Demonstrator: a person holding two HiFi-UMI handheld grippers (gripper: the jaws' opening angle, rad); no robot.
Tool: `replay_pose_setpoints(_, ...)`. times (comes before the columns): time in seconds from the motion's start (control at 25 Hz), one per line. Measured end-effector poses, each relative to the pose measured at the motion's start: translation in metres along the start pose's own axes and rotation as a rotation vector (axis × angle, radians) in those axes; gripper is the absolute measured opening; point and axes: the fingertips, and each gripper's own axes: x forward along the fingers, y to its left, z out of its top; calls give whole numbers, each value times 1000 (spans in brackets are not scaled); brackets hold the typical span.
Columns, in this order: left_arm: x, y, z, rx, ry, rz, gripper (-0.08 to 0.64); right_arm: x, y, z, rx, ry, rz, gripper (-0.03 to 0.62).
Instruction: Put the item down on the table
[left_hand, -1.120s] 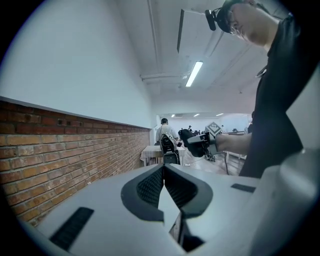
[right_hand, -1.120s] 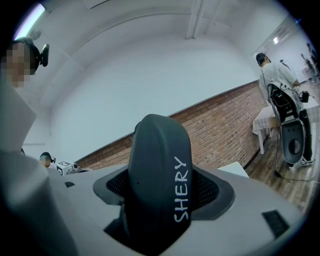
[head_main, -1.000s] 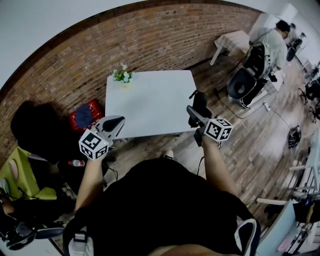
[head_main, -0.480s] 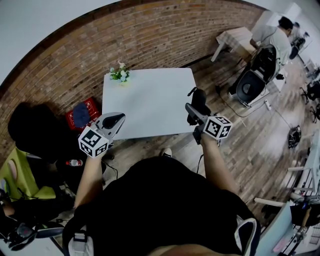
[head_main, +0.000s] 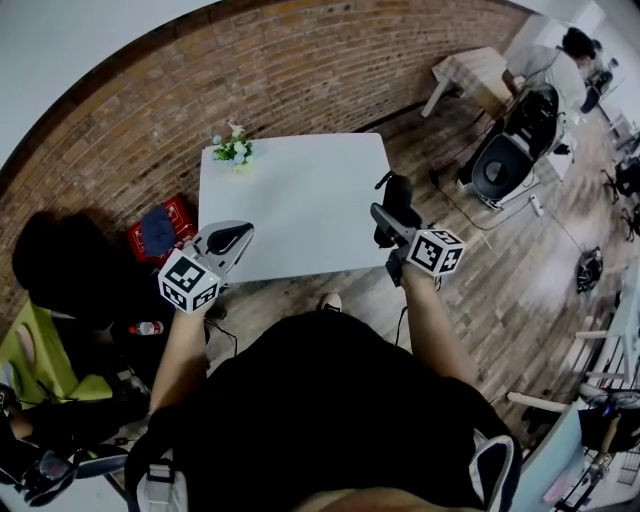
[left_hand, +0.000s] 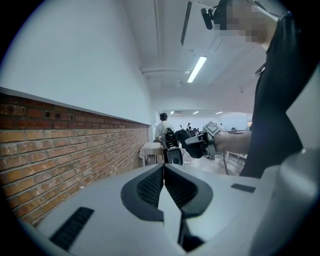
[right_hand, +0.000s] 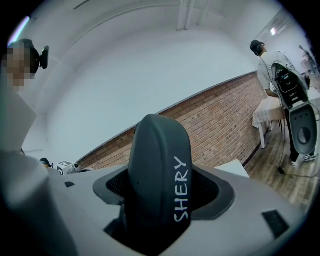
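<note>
Brick wall backs a white table. Right gripper has its jaws clamped on the dark grey rounded item, printed SHERY, which stands up between them. In the head view the item is held off the table, at its right near edge. Left gripper has its jaws pressed together with nothing between them, by the table's left near corner. Small flowers sit at the far left corner.
</note>
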Motion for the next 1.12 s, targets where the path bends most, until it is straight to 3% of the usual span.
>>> replay_pose_setpoints(0.44, 39, 9, 2, -4, 18, -24, 11, 7, -32, 12, 31, -9, -3, 350)
replay_pose_setpoints(1.12, 97, 31, 9, -29, 42, 6, 11, 36, -83, 49, 68, 0, 57, 350)
